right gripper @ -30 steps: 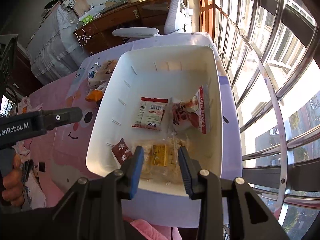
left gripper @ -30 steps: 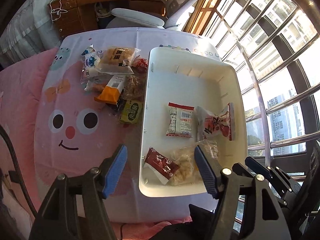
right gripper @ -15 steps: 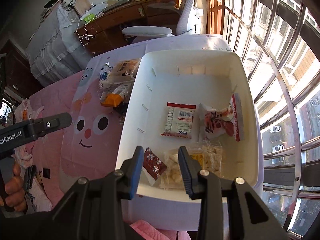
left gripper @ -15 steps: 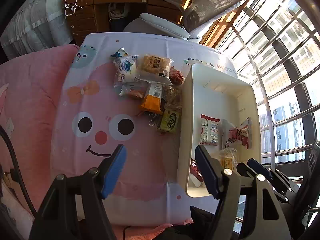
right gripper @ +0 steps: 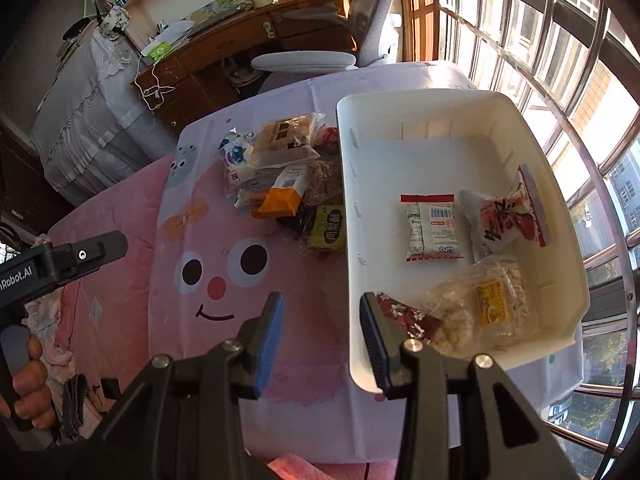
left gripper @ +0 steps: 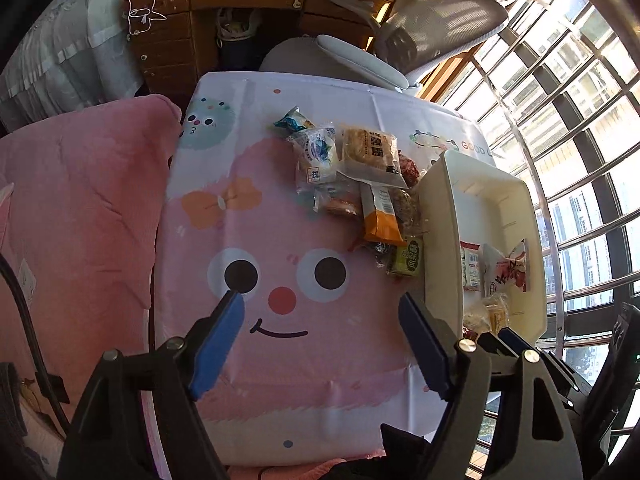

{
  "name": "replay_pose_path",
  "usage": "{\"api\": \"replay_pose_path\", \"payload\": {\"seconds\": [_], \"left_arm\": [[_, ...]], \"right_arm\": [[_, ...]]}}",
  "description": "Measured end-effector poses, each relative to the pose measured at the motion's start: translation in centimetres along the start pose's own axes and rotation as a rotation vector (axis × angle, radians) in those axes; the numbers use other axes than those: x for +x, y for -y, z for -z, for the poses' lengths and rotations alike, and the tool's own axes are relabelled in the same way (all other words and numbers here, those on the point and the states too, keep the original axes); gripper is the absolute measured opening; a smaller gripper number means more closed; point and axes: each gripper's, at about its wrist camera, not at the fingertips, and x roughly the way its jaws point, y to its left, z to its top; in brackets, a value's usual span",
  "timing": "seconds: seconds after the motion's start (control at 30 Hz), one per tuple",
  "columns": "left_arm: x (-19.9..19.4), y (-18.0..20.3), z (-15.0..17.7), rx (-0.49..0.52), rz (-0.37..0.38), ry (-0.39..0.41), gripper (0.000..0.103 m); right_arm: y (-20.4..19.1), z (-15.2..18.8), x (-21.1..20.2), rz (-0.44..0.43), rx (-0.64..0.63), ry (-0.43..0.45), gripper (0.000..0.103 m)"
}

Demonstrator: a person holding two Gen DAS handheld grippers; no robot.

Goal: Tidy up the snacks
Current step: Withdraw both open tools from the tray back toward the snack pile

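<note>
A pile of wrapped snacks (left gripper: 360, 184) lies on the pink face tablecloth (left gripper: 280, 360), just left of a white bin (left gripper: 440, 200). In the right wrist view the bin (right gripper: 348, 184) holds a red-and-white packet (right gripper: 430, 228), a pink-and-white packet (right gripper: 504, 220), a clear cracker bag (right gripper: 480, 308) and a dark red packet (right gripper: 408, 316). My left gripper (left gripper: 320, 300) hovers over the printed face; its jaws are opening with nothing between them. My right gripper (right gripper: 322, 300) hangs over the bin's near left wall, its jaws opening slightly and holding nothing.
A pink blanket (left gripper: 80, 220) lies left of the table. A grey office chair (left gripper: 360, 60) and a wooden desk (left gripper: 240, 0) stand behind it. Window bars (left gripper: 580, 160) run along the right side. A hand (right gripper: 24, 384) holds the left gripper's handle at the left edge.
Both grippers have moved left, away from over the bin and toward the printed face on the cloth. The left jaws stand wider. The snacks have not moved.
</note>
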Motion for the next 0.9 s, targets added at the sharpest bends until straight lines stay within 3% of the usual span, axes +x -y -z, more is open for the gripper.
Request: {"api": "replay_pose_path", "payload": {"seconds": [0.4, 0.9], "left_arm": [[1.4, -4.5, -4.3, 0.004, 0.033, -0.028, 0.09], [7.8, -4.5, -10.7, -0.084, 0.046, -0.031, 0.092]], "right_arm": [[-5.8, -1.4, 2.0, 0.039, 0.009, 0.044, 0.044], [-8.7, -5.1, 8.2, 0.091, -0.098, 0.217, 0.048]]}}
